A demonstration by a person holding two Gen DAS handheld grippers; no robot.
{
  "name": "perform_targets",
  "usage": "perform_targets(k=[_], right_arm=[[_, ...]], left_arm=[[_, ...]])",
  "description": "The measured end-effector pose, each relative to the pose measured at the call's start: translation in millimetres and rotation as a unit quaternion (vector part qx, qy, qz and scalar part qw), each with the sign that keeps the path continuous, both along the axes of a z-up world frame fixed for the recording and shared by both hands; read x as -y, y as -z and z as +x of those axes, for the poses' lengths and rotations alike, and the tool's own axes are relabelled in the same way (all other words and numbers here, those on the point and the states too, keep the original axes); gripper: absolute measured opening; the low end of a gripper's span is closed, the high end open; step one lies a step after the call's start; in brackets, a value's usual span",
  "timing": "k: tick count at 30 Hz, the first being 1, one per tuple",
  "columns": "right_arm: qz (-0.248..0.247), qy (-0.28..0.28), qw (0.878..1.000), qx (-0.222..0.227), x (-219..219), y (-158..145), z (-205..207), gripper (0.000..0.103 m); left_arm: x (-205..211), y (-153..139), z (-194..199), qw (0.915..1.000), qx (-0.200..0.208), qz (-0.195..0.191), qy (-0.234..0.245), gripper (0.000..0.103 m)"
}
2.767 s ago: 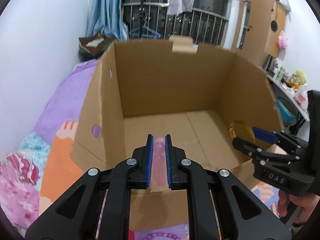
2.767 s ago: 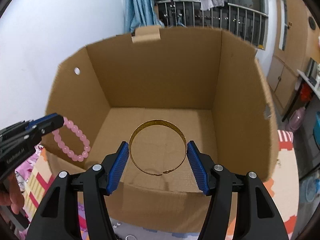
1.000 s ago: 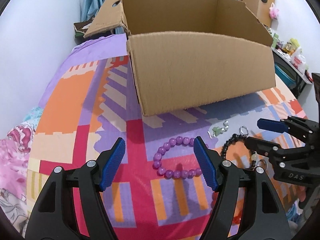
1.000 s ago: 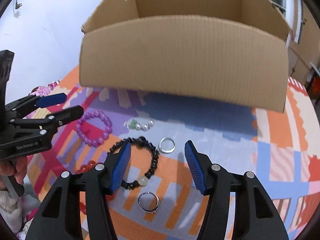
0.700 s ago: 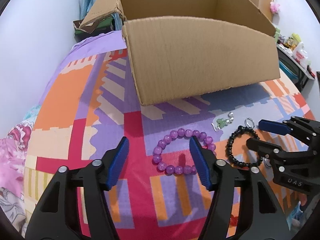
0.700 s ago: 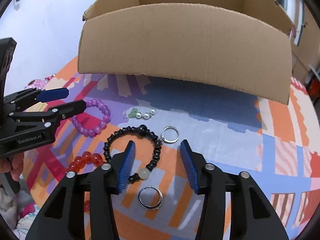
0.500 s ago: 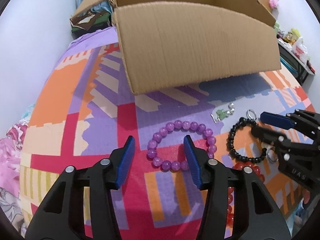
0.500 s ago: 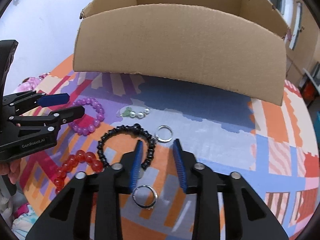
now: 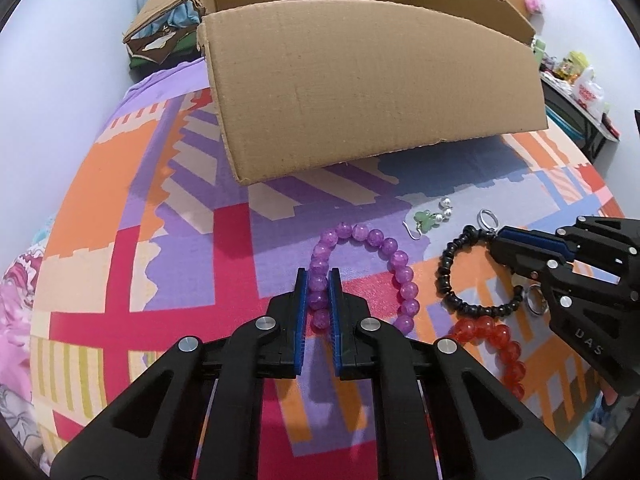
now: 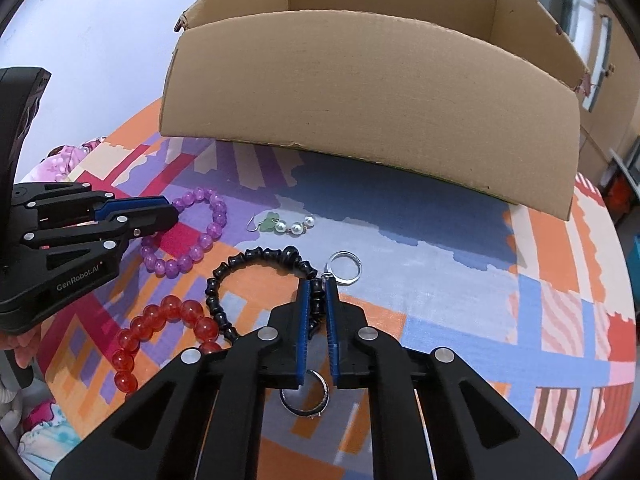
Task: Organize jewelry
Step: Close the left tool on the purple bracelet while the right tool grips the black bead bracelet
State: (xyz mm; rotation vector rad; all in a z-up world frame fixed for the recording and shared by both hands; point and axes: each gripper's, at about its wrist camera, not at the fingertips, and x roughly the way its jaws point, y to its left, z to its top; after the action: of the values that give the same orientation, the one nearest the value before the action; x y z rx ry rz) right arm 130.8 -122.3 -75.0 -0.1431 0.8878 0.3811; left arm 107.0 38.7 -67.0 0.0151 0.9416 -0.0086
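Purple translucent beads (image 9: pixel 394 258) (round, glossy) pinched by left gripper (image 9: pixel 319 280).

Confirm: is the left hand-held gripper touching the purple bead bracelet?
Touching. The left wrist view shows the left hand-held gripper with its blue pads pressed against both sides of the purple bead bracelet, no gap visible.

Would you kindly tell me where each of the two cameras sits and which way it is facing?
Left wrist: sits behind the left gripper, looking forward and down at the purple bracelet in its jaws; the right gripper shows at the right edge.
Right wrist: sits behind the right gripper, looking forward and down at the black bracelet in its jaws; the left gripper shows at left.
Shared: cardboard box, both bracelets, red bracelet, earring, patterned mat.
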Motion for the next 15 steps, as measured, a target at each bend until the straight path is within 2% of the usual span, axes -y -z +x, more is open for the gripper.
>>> perform_targets(k=[7,15], right_arm=[[0.026,0.001,1.0,-0.005,7.8,-4.5,1.1,0.008],[0.074,-0.023,0.997,0.007,16.4,-36.3,-5.2,0.008]], left_arm=[[-1.0,-8.9,-1.0,1.0,0.006,-0.003,0.0,0.009],[3.5,-38.1,-10.9,0.9992,0.034,-0.018,0.012,0.009]])
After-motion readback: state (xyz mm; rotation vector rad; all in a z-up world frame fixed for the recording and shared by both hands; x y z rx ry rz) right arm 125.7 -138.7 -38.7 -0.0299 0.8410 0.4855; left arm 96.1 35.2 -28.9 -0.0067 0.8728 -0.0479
